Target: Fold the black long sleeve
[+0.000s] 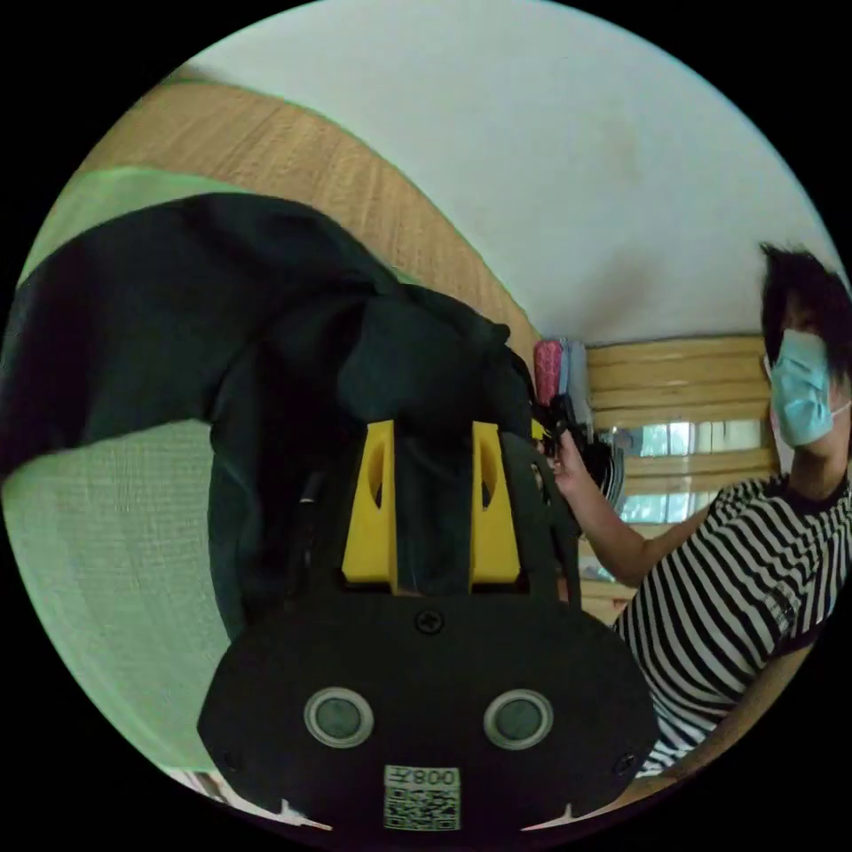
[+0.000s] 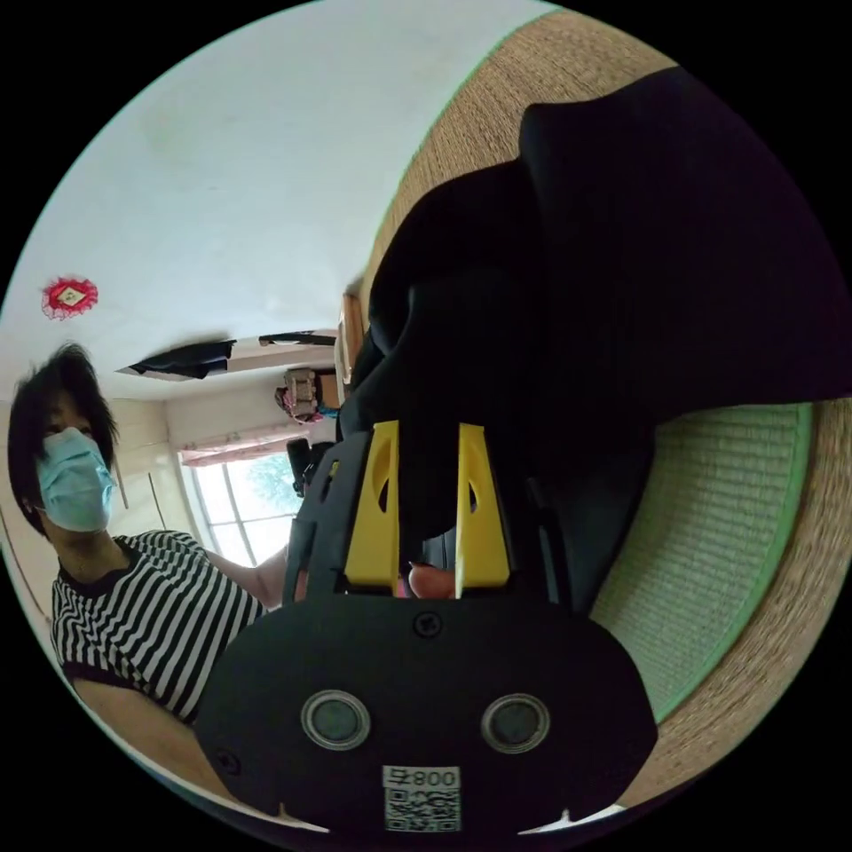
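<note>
The black long sleeve (image 1: pixel 177 302) is lifted off a green mat (image 1: pixel 106 568), bunched and draped between both tools. In the left gripper view, my left gripper (image 1: pixel 432 430) has its yellow jaws closed on a thick fold of the black cloth. A person's hand (image 1: pixel 572 466) holds the other gripper (image 1: pixel 561 417) just to the right, behind the cloth. In the right gripper view, my right gripper (image 2: pixel 428 430) pinches another bunch of the black long sleeve (image 2: pixel 621 266), which hangs over the mat (image 2: pixel 710 515). A fingertip (image 2: pixel 430 579) peeks out behind the jaws.
A woven brown border (image 2: pixel 781 621) edges the green mat, and brown matting (image 1: pixel 293 169) lies beyond it. The person in a striped shirt (image 1: pixel 728 577) stands close behind the grippers, shirt (image 2: pixel 151 612) at lower left. A window (image 2: pixel 240 506) and wooden furniture (image 1: pixel 683 382) lie behind.
</note>
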Motion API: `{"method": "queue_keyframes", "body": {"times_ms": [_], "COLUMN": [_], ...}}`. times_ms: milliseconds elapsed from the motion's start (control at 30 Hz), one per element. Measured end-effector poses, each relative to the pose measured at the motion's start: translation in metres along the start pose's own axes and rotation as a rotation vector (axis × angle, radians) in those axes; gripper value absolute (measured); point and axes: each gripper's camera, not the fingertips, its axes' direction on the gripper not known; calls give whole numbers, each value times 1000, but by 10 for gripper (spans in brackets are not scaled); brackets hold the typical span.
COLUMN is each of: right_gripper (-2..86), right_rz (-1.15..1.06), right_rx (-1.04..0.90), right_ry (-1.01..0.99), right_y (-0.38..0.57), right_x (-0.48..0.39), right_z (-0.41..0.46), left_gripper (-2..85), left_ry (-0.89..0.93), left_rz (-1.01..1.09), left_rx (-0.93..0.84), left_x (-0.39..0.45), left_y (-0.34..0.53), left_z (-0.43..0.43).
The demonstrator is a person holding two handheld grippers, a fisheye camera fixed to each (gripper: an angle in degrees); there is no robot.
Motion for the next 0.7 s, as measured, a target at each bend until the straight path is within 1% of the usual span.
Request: {"method": "queue_keyframes", "body": {"times_ms": [67,133,167,233,267,333,367,433,500,567,600,633,667,700], "right_gripper": [86,60,53,26,21,8,7,3,2,1,1,2,2,3], "right_rz": [18,41,39,13,7,-32,-48,-151,-228,-269,-271,-241,-207,-135], "right_rx": [-10,-32,-32,-39,-41,-41,-35,-12,-21,-62,-101,-143,-165,-189], "right_ry": [-33,-55,-68,-112,-125,-179,-190,-229,-212,-179,-137,-84,-62,-63], "right_y": [0,-2,-2,-7,-9,-20,-23,-33,-35,-33,-28,-20,-17,-8], "right_x": [6,14,15,12,11,2,-1,-24,-39,-45,-40,-28,-20,-3], "right_z": [6,14,15,21,22,24,23,18,18,25,34,45,51,60], "left_gripper": [134,129,118,94,79,49,39,31,28,30,33,37,49,55], "left_ry": [104,200,268,341,350,358,367,377,314,179,152,138,147,154], "left_rz": [-165,-235,-255,-264,-244,-204,-160,-59,40,119,117,69,-15,-55], "left_rx": [75,90,94,84,95,121,163,215,212,165,148,112,85,82], "left_x": [-37,-60,-72,-85,-90,-93,-92,-87,-80,-82,-87,-105,-127,-138], "left_y": [11,10,6,-5,-15,-32,-43,-59,-69,-66,-63,-55,-46,-40], "left_z": [-3,3,8,14,13,6,-3,-22,-39,-49,-49,-46,-44,-44]}}
